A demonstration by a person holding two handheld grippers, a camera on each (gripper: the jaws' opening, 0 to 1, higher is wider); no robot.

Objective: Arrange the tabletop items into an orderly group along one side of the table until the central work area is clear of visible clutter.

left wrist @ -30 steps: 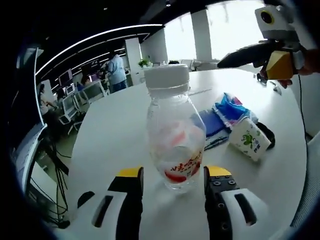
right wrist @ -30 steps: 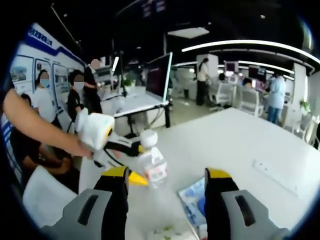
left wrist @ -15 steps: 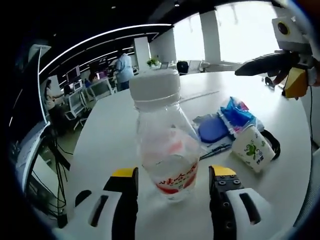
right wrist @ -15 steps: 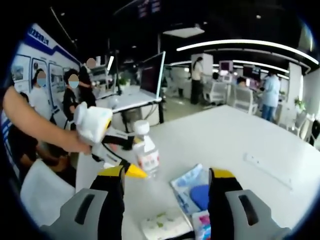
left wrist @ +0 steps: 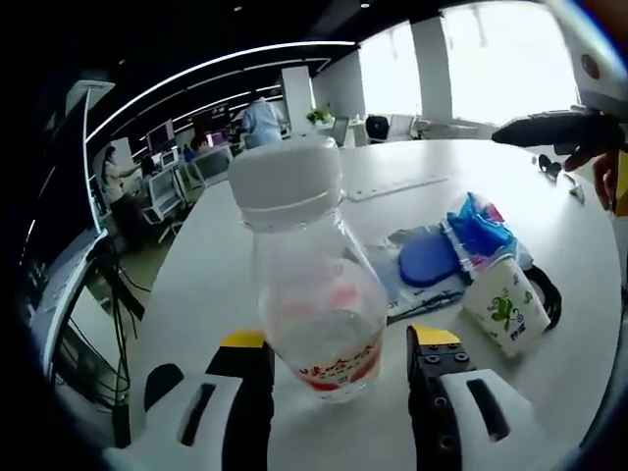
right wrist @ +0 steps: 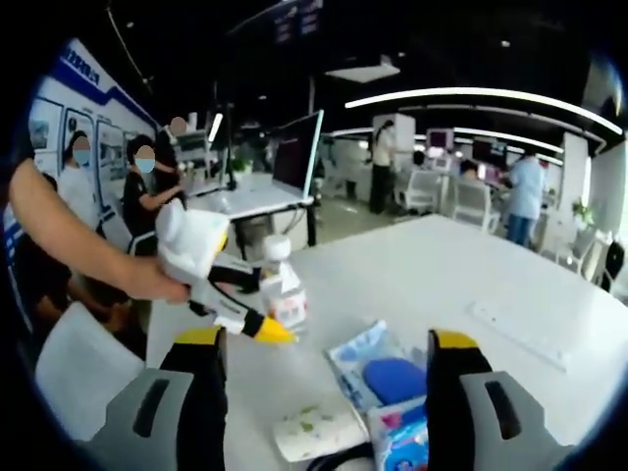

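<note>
Between the left gripper's [left wrist: 339,392] spread jaws a clear plastic bottle [left wrist: 312,285] with a white cap is framed, standing upright on the white worktop [left wrist: 226,255]. Whether the jaws touch its sides cannot be told; a sliver of gap seems to show on each side. 1 bottle is counted, with a red-printed label low on the body. It is judged to be light and nearly empty, thin-walled and smooth, so it could dent or slip under a hard squeeze; the lower body at the label, where the jaws stand, is judged the best place to be gripped.

Well to the right, 1 loose cluster is seen: 1 blue packet [left wrist: 476,221], 1 dark blue pad [left wrist: 427,260] on a pale pouch, 1 white tissue pack with green print [left wrist: 505,304], and 1 black object [left wrist: 548,294] beside it. All are judged soft and light, easily pinched by an edge.

From the right gripper view, the right gripper's [right wrist: 329,378] jaws are held wide apart above that cluster, with nothing between them.
</note>
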